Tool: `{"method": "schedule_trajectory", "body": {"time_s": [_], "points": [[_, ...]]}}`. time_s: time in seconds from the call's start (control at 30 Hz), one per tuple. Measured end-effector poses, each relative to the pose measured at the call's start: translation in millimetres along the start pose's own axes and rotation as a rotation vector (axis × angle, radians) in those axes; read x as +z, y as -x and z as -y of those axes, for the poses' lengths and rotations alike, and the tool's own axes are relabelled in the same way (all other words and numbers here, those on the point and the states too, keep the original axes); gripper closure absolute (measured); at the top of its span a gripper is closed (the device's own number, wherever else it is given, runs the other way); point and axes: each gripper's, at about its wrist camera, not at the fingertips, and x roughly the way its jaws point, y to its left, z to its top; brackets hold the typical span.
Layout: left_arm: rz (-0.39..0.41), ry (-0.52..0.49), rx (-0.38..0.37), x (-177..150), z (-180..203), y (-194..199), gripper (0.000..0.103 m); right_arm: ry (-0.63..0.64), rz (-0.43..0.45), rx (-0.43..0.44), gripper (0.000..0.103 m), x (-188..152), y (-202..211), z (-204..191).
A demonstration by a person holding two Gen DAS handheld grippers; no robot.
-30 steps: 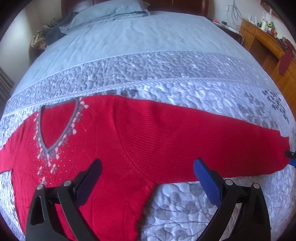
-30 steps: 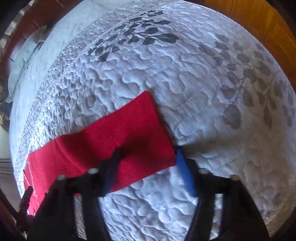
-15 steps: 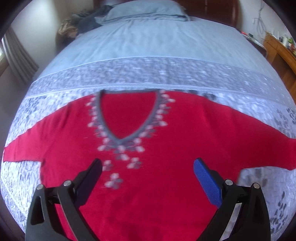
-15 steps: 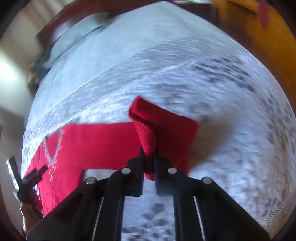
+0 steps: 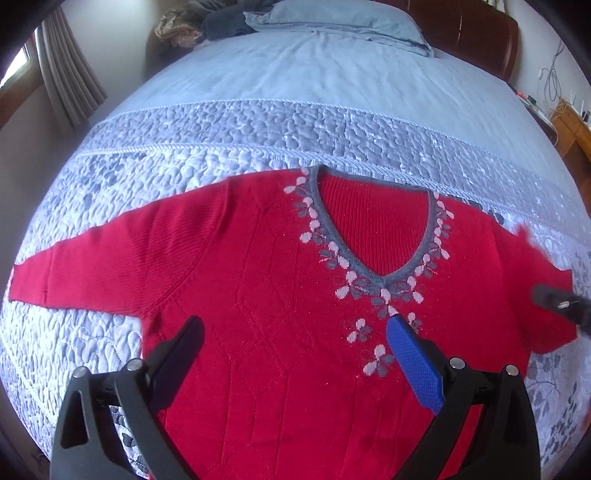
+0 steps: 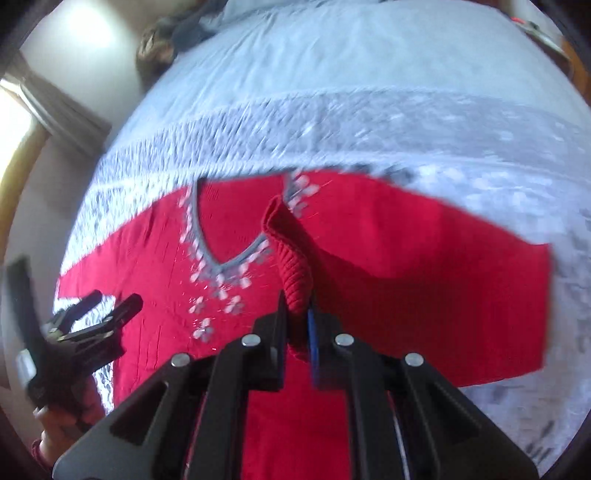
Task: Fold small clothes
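Early stage: right gripper [image 6: 297, 317] clamps sweater [image 5: 280, 288] cuff w/ sleeve lifted over chest, left gripper [image 5: 295, 354] wide & empty; other sleeve, body folds left.

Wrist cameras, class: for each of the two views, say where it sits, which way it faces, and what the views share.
Left wrist: rides the open left gripper, above the red knitted V-neck sweater, facing the pale blue pillow.
Right wrist: rides the right gripper, shut on the lifted red sleeve cuff, facing the same way.
Shared: sweater, quilted blue-grey bedspread; each shows the other gripper.
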Motion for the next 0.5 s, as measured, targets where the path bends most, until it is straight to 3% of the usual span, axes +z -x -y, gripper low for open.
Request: {"method": "schedule_trajectory", "body": {"time_s": [0.03,0.2,0.23,0.43,0.5], "points": [[-0.008,0.002,-0.018,-0.1,-0.1,-1.9,0.004,0.000,-0.015,-0.007,0.080,-0.6,-7.0,-3.7],[-0.050,-0.020,-0.121,-3.6,14.7,-7.3,0.004,-0.069,-0.006,0.009,0.077,-15.9,-4.4,24.1],[-0.058,-0.033,-0.137,-5.0,22.1,-8.7,0.004,-0.085,0.004,0.018,0.058,-19.6,0.1,33.8],[-0.246,-0.045,-0.376,-18.3,78.7,-40.9,0.006,-0.122,0.047,0.034,0.064,-59.8,32.8,91.0],[-0.301,-0.036,-0.412,-23.5,92.9,-53.2,0.014,-0.116,0.046,0.013,0.064,-78.3,38.1,103.5]]}}
